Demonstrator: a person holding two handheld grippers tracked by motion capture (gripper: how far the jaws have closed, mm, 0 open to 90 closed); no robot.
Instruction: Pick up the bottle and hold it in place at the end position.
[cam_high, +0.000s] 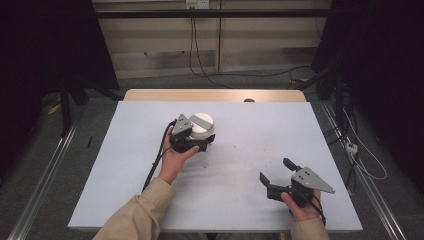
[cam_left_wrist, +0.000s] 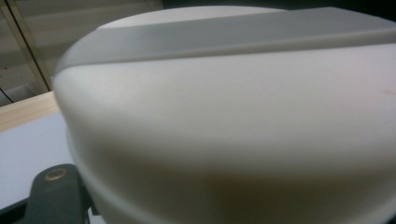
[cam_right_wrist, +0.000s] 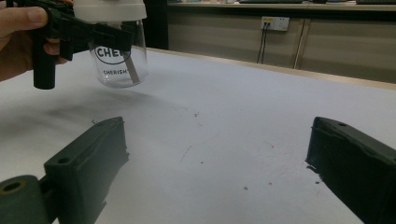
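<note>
The person's left forearm, in a tan sleeve (cam_high: 142, 212), reaches forward from the bottom edge of the high view toward the middle of the white table (cam_high: 125, 185). The left hand (cam_high: 175, 157) wraps the handle of the left gripper (cam_high: 202, 141), which sits against a clear jar (cam_right_wrist: 119, 60) with a white lid (cam_high: 202, 124). In the right gripper view that jar hangs above the table with its shadow below it, and the left gripper's black jaws reach around it just under the lid, so the jar appears clamped at the neck and lifted clear of the surface. Dark lettering shows on the glass. In the left gripper view the lid (cam_left_wrist: 224, 116) looms very close and blurred, with one black jaw showing at the lower left beside it.

The right hand (cam_high: 302, 210) rests low near the table's front right corner, well apart from the jar, holding the right gripper (cam_high: 280, 170) with its grey three-cornered plate (cam_high: 312, 180) on top. Its jaws point toward the table's middle and stand wide apart, with nothing between them; in the right gripper view, bare tabletop with small dark specks lies between the two black jaws
</note>
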